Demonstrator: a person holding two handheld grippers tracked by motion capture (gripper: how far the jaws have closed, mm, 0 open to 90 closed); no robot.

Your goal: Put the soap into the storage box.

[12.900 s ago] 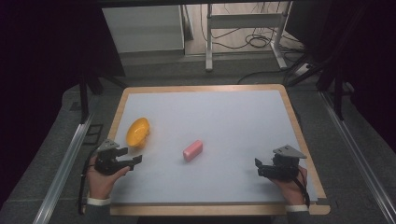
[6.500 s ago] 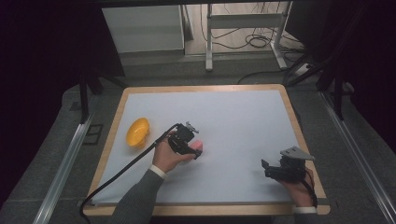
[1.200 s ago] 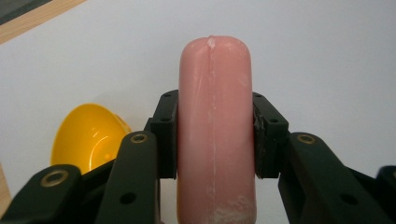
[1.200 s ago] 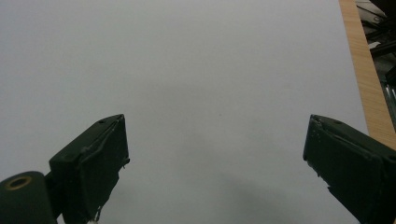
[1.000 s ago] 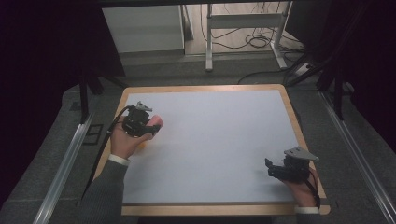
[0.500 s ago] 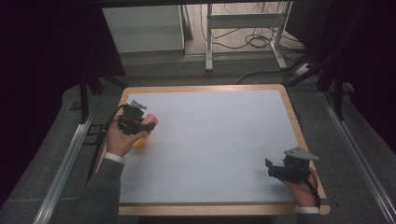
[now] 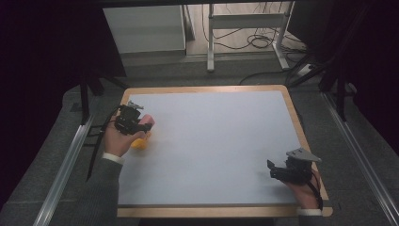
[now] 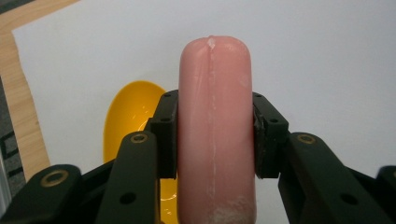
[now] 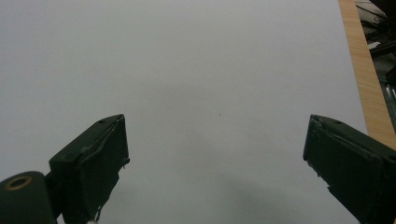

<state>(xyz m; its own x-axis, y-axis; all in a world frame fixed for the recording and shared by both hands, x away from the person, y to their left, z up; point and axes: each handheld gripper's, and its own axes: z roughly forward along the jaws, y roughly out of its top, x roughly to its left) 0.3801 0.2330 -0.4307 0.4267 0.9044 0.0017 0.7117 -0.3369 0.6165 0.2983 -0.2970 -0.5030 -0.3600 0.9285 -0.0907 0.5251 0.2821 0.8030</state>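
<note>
Left gripper (image 8: 215, 140) clamps the pink sausage (image 8: 215, 116), its long axis running forward above the yellow bowl (image 8: 128, 116).

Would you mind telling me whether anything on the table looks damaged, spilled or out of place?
Nothing stands out. The left gripper holds the pink sausage cleanly above the yellow bowl, which sits upright; the right gripper rests open on the table.

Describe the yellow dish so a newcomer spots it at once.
Start at the white table top with the wooden rim and go to its left edge. There the left gripper holds a pink sausage-shaped piece; the glossy yellow oval plastic bowl sits just below it, the only yellow thing there.
</note>
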